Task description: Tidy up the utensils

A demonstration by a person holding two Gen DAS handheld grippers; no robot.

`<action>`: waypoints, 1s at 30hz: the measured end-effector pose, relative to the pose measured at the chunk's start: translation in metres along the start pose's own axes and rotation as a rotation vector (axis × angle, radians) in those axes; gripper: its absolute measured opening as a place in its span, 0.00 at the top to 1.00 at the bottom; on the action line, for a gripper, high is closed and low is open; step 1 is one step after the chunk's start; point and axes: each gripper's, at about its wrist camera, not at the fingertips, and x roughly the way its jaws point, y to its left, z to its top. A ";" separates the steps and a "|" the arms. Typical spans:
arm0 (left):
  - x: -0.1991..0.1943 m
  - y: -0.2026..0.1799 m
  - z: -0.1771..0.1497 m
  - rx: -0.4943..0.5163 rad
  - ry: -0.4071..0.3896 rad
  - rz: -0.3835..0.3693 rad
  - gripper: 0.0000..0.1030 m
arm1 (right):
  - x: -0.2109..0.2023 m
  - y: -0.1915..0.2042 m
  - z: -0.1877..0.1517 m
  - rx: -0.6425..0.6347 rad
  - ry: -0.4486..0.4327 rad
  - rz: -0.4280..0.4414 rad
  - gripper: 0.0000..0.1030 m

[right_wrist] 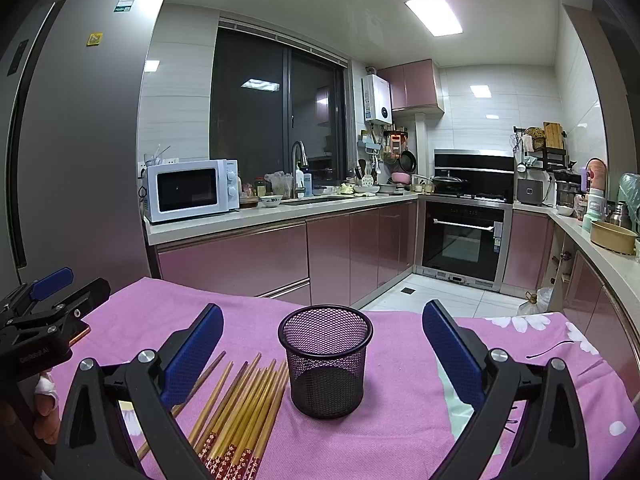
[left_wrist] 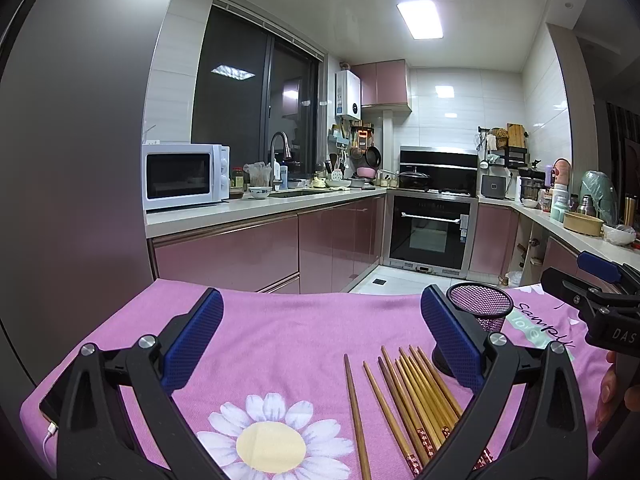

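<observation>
A pink cloth (right_wrist: 400, 420) printed with white daisies covers the table, and a phone with a white cable plugged in lies at its left edge (left_wrist: 50, 408). The left gripper (left_wrist: 322, 334) hangs above the cloth with its blue-padded fingers spread wide and nothing between them. To the right of its centre a bunch of wooden chopsticks (left_wrist: 412, 396) lies flat on the cloth, most of them bundled side by side with red patterned ends toward the camera, two plainer brown ones set slightly apart on the left. Just beyond and right of the bunch stands a black mesh cup (right_wrist: 326, 360), upright and holding nothing, near but apart from the chopsticks. The right gripper (right_wrist: 322, 336) is likewise spread wide and grips nothing, with the mesh cup framed between its fingers. Behind the table runs a kitchen with pink cabinets, a white microwave (right_wrist: 192, 190) on the counter and a black oven (right_wrist: 464, 240) further right
</observation>
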 end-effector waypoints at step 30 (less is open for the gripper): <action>0.020 -0.002 -0.013 0.022 0.111 -0.037 0.06 | 0.013 -0.003 -0.011 0.016 0.081 0.063 0.06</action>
